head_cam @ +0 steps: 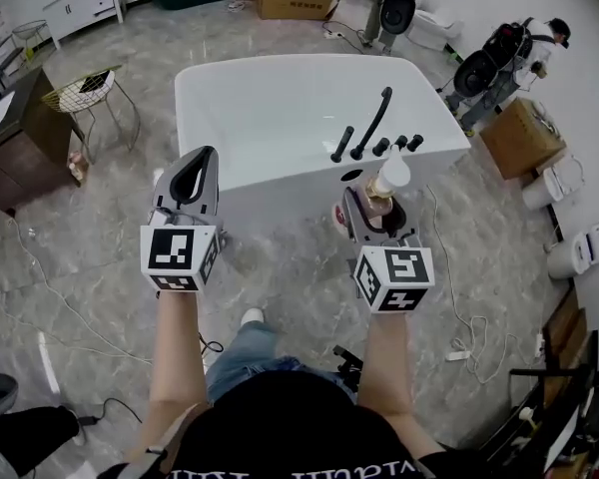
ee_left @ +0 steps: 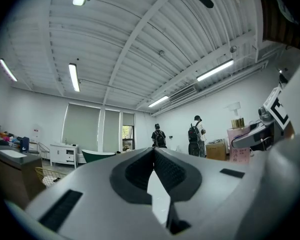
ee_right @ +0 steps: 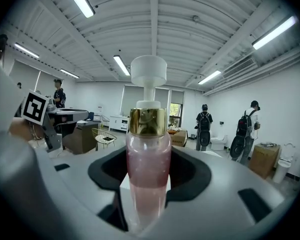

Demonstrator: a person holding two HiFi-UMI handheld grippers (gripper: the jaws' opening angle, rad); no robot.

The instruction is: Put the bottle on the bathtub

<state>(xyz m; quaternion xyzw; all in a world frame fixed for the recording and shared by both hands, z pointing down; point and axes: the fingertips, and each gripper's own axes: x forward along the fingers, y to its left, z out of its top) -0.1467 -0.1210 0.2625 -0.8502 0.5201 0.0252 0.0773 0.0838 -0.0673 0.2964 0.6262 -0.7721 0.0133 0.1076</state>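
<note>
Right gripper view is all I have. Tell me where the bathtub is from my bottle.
Observer: The white bathtub is straight ahead; in the head view the bottle in the right tongs overlaps its near right corner.
Operator: Name what stands on that corner.
Observer: A black faucet and three black knobs, on the rim.
Operator: Report the left tongs.
Observer: The left tongs are shut and empty, held beside the right ones.
</note>
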